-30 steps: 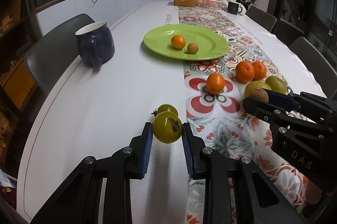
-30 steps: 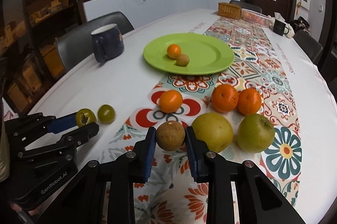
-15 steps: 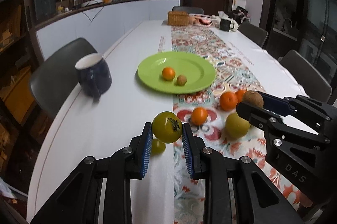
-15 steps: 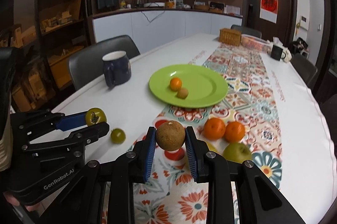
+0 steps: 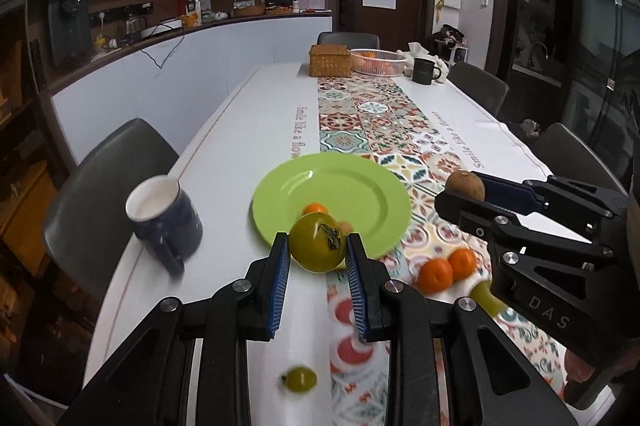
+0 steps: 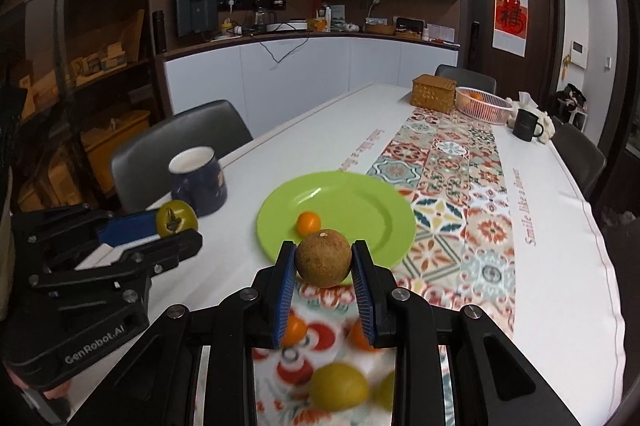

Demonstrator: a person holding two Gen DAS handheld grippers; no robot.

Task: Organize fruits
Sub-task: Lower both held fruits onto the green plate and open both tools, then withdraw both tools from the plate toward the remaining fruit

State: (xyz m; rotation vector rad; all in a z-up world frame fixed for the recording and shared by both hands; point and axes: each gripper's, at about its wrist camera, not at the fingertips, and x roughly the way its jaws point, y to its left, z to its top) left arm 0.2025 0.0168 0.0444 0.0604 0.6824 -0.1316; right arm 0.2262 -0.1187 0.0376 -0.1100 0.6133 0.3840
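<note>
My left gripper is shut on a green persimmon, held in the air before the green plate. My right gripper is shut on a brown round fruit, also held above the near edge of the plate. A small orange lies on the plate. On the patterned runner below lie oranges, a yellow-green apple and, on the white cloth, a small green fruit. Each gripper shows in the other's view: the right, the left.
A dark blue mug stands left of the plate near the table's left edge. A wicker box, a white basket and a black mug stand at the far end. Grey chairs line both sides.
Both grippers have risen with their fruits and moved forward toward the plate. The fruits on the runner now lie lower in view, beneath the fingers.
</note>
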